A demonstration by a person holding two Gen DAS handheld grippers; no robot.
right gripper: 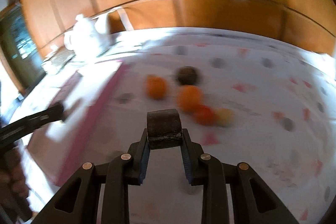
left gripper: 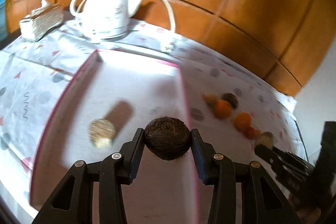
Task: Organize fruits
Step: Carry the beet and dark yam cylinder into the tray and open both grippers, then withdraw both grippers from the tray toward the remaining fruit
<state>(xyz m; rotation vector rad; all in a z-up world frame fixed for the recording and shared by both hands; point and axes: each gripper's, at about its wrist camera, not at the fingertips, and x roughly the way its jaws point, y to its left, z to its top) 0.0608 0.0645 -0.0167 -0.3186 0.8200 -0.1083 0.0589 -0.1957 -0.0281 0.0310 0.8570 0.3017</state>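
Left wrist view looks down over a shallow white tray with a pink rim (left gripper: 80, 75) lying on a counter covered by a white cloth with grey dots and pink triangles (left gripper: 31, 85). Inside the tray sits one pale, tan, roundish fruit (left gripper: 101, 132), blurred, throwing a dark shadow on the tray floor; nothing else can be made out in it. The left tool (left gripper: 167, 139) is pinching a dark brown, rough, round fruit (left gripper: 167, 138) between its two blue-padded fingers, held above the tray near its right-hand rim.

To the right of the tray, on the cloth, lies a loose cluster of fruits (left gripper: 231, 110): two orange ones, a smaller red-orange one, a dark one and a pale one. They are too blurred to name. Beyond the tray stand a white teapot (left gripper: 103, 7) and a woven tissue box (left gripper: 45, 21), with a white cable (left gripper: 170, 14) running along the wooden wall.

From the right wrist view, the right tool (right gripper: 164, 131) is clamped on a dark, blocky, flat-sided piece (right gripper: 163, 129), raised above the cloth just right of the tray's pink edge. The fruit cluster lies just beyond it. At the left edge the left tool shows as a dark bar over the tray.
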